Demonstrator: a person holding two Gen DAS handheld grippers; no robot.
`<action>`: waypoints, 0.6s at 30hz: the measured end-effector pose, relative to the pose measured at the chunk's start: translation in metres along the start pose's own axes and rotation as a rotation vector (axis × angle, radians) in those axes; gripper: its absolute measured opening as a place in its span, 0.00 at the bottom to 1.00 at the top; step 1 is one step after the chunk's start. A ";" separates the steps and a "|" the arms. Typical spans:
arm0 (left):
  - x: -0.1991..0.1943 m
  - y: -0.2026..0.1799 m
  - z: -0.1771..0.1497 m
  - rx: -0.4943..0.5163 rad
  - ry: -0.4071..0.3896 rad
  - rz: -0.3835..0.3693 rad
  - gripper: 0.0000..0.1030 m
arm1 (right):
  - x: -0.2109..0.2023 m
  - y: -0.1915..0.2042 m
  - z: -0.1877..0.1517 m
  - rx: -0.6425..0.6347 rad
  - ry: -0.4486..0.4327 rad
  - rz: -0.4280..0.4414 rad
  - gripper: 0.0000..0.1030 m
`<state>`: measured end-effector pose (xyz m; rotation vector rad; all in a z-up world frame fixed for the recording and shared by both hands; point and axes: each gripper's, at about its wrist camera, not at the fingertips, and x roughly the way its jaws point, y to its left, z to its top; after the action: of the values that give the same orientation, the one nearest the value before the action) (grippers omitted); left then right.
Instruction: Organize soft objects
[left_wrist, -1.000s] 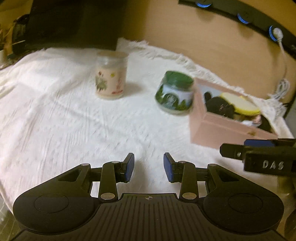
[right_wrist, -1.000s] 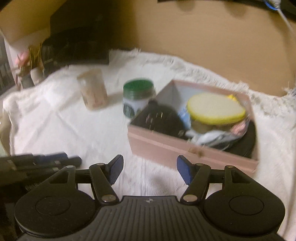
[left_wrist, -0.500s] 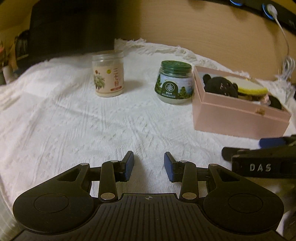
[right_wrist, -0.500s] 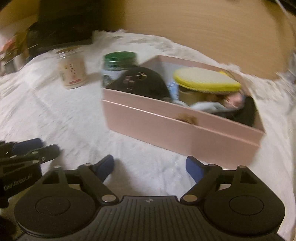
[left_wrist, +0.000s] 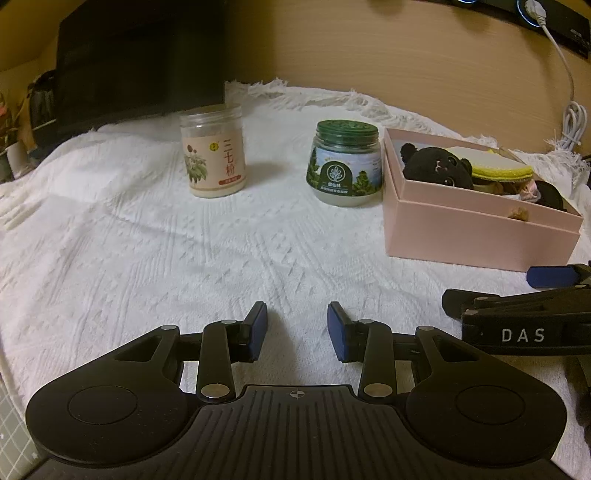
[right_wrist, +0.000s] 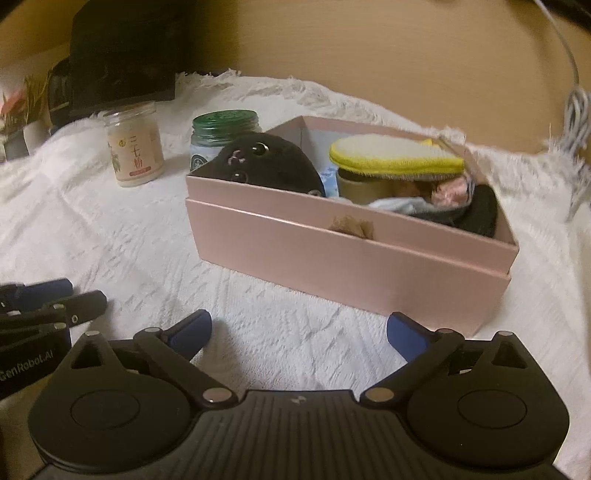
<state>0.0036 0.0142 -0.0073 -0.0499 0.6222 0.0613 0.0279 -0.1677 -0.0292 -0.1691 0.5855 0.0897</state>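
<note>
Both claws (left_wrist: 297, 325) (right_wrist: 298, 334) parted, empty, over bare cloth (left_wrist: 147, 251) before pink box (right_wrist: 332, 258)

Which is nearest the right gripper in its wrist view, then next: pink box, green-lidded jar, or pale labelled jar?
From the right gripper:
1. Pink box, straight ahead, slightly right.
2. Green-lidded jar, behind the box's left corner.
3. Pale labelled jar, farther left; depth close to the green one.

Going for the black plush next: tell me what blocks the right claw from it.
The pink box's near wall stands between the open right claw and the black plush. From above, nothing visible covers it.
</note>
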 end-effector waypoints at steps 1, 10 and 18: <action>0.000 -0.001 0.000 0.004 0.000 0.001 0.39 | 0.000 0.001 0.000 -0.005 0.000 -0.003 0.99; 0.001 0.001 0.000 0.003 0.000 -0.004 0.39 | 0.000 0.002 -0.001 -0.004 0.000 -0.003 0.99; 0.001 0.001 0.000 0.003 0.000 -0.005 0.39 | 0.000 0.002 -0.001 -0.004 0.000 -0.003 0.99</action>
<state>0.0041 0.0151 -0.0075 -0.0479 0.6217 0.0558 0.0274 -0.1658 -0.0300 -0.1740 0.5853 0.0885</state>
